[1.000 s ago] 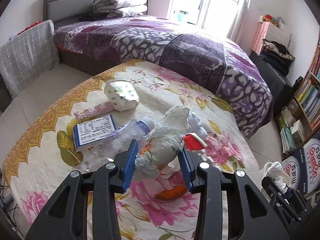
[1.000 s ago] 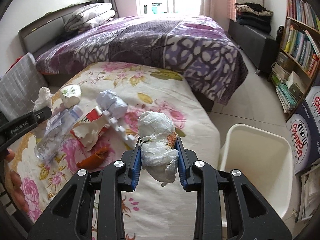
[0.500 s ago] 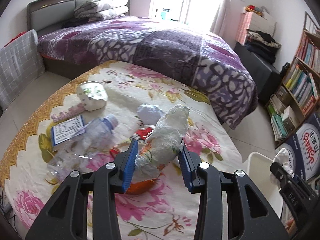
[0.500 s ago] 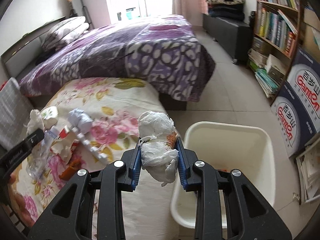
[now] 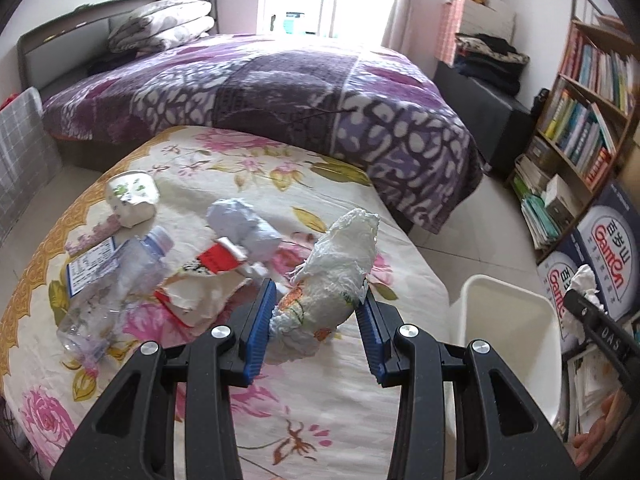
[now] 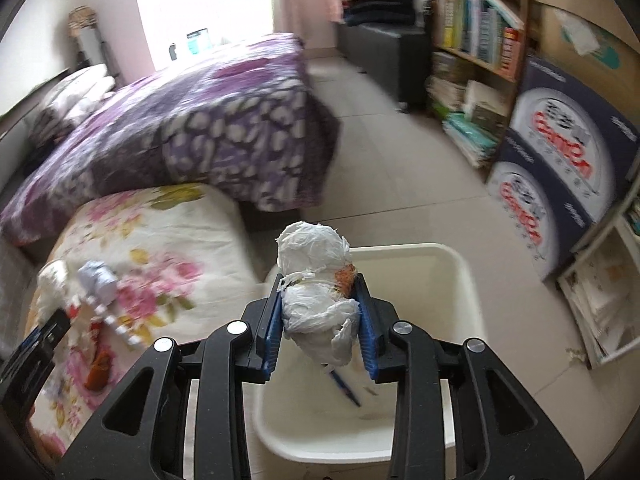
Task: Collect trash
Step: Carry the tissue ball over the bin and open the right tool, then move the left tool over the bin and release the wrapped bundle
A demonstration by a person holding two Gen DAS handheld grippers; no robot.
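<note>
While the purple-quilted bed (image 5: 280, 92) fills the back of the room and the bookshelf (image 5: 588, 92) lines the wall, your working ground is the flower-print surface (image 5: 224, 392), and just off its edge on the floor sits the white bin (image 6: 440, 280). Largest of the litter left on that surface is the crushed clear bottle (image 5: 116, 284), lying on its side beside a torn red-and-white carton (image 5: 208, 280), with a crumpled pale-blue wad (image 5: 244, 228) just beyond it and a squashed floral tissue box (image 5: 132, 196) farther back. Now your right hand-held gripper (image 6: 320, 320) is over the bin's open mouth with a white plastic bundle (image 6: 314, 276) between its blue pads; the jaws have just been easing apart, and the bundle shows a sliver of gap along one pad, though it sits there all the same, its rounded top sticking up past the tips. Down inside the bin you can make out a thin blue pen (image 6: 344, 388) on the bottom. Your left hand-held gripper (image 5: 316, 320) is above the surface, pinching a second white crumpled bag (image 5: 336, 272) by its lower end, and the rest of that bag leans up and away from the pads.
</note>
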